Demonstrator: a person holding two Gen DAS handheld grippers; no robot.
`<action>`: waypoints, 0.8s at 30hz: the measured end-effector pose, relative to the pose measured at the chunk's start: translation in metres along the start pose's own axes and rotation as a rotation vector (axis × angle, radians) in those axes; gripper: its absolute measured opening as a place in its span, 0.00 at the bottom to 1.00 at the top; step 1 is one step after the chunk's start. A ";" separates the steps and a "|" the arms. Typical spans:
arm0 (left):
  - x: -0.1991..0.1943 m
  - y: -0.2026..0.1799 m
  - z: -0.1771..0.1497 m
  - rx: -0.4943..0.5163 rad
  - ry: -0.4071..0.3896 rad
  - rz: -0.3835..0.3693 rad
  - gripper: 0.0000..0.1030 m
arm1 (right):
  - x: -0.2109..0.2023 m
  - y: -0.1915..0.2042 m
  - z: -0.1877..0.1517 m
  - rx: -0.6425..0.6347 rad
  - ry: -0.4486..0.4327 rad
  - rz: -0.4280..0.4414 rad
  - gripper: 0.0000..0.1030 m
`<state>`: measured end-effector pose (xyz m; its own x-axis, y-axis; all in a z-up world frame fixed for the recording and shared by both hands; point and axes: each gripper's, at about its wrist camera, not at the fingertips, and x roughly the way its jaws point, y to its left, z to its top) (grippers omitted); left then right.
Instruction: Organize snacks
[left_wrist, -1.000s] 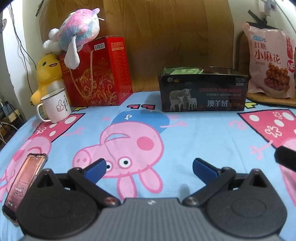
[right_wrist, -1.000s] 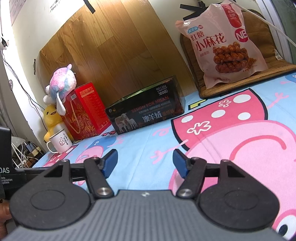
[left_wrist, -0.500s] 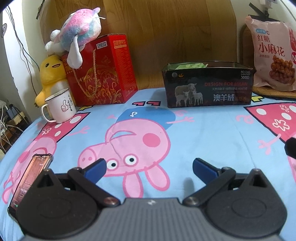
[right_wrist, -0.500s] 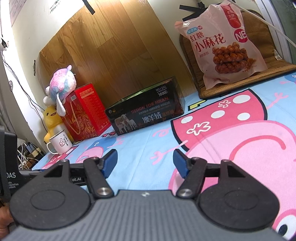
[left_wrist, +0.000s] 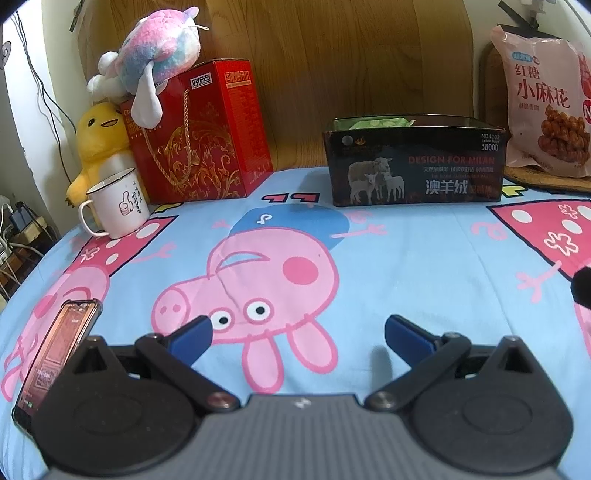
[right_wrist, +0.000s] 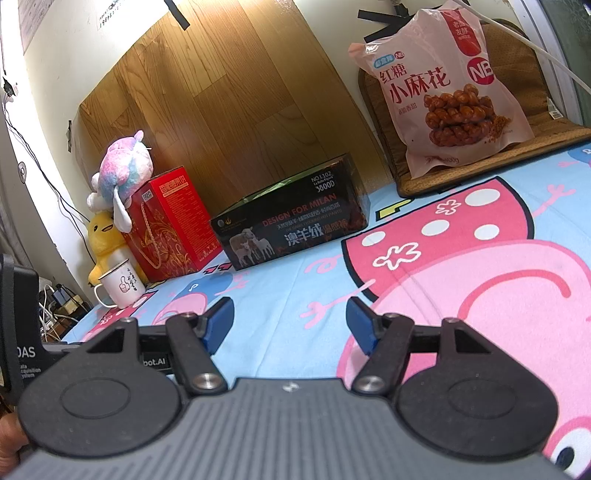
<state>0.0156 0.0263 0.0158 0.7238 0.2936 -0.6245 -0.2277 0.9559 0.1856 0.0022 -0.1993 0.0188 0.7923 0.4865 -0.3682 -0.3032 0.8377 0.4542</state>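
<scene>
A black open box (left_wrist: 415, 166) with sheep printed on it stands at the back of the bed, with a green packet (left_wrist: 376, 123) showing inside; it also shows in the right wrist view (right_wrist: 291, 225). A pink snack bag (left_wrist: 543, 96) leans at the back right, upright on a brown mat in the right wrist view (right_wrist: 447, 85). My left gripper (left_wrist: 297, 332) is open and empty over the cartoon sheet. My right gripper (right_wrist: 290, 319) is open and empty, low over the sheet, well short of the box.
A red gift box (left_wrist: 199, 133) with a pastel plush (left_wrist: 159, 55) on top stands back left, next to a yellow duck plush (left_wrist: 98, 144) and a white mug (left_wrist: 118, 205). A phone (left_wrist: 59, 354) lies at the left near my left gripper.
The left gripper has drawn back slightly and turned, so the box and bag sit further right and higher. The right gripper has barely moved.
</scene>
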 end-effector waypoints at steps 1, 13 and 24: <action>0.000 0.000 0.000 0.000 -0.001 0.000 1.00 | 0.000 0.000 0.000 0.000 0.000 0.000 0.67; -0.003 0.002 0.000 -0.011 -0.016 -0.018 1.00 | 0.000 0.000 0.000 0.000 0.000 0.001 0.67; -0.005 0.002 0.000 -0.013 -0.007 -0.033 1.00 | 0.000 0.000 0.000 0.001 -0.001 0.001 0.68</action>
<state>0.0113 0.0270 0.0195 0.7358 0.2620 -0.6245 -0.2120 0.9649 0.1550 0.0017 -0.1993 0.0189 0.7926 0.4867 -0.3672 -0.3031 0.8371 0.4554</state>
